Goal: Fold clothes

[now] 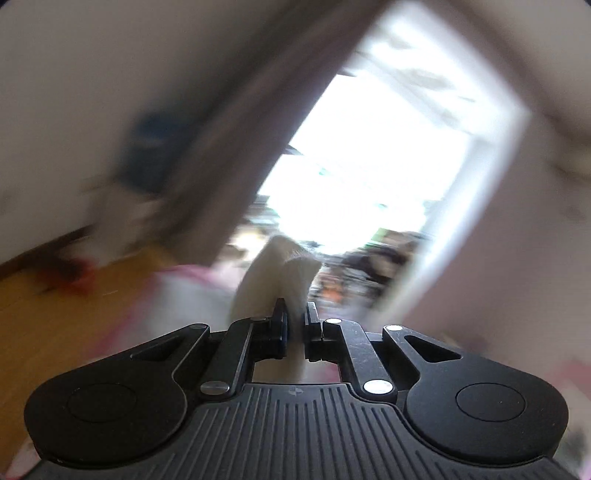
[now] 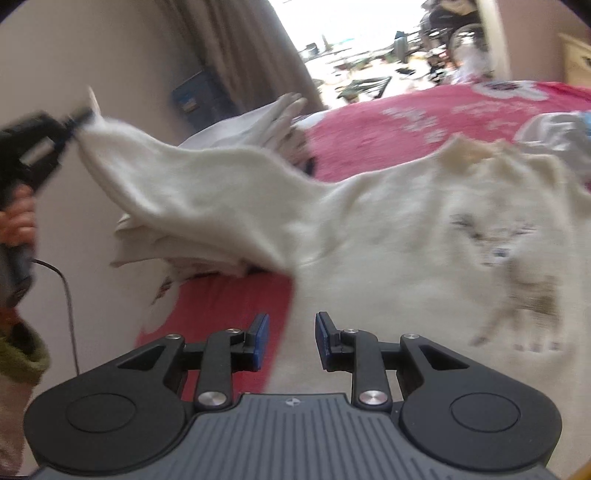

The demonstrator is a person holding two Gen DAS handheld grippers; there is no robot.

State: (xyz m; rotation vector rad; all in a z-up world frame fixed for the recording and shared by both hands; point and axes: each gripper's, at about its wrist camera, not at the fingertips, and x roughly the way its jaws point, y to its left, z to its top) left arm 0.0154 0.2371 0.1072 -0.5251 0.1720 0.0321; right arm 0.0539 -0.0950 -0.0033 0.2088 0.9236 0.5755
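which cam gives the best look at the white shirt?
Right wrist: the white shirt spreads over the red bedspread, printed front visible, sleeve pulled up by the left claw. Left wrist shows only a blurred bit of fabric pinched in that claw.

I see a pink-red bedspread (image 2: 388, 125) w/ white print across the bed. Brown curtain (image 2: 240, 48) hangs by a bright window (image 2: 343, 26), cluttered outside. Blue box (image 2: 201, 98) sits against the wall nr the curtain. Left cam is blurred: wooden floor (image 1: 48, 314), sthg red on it, can't ID.
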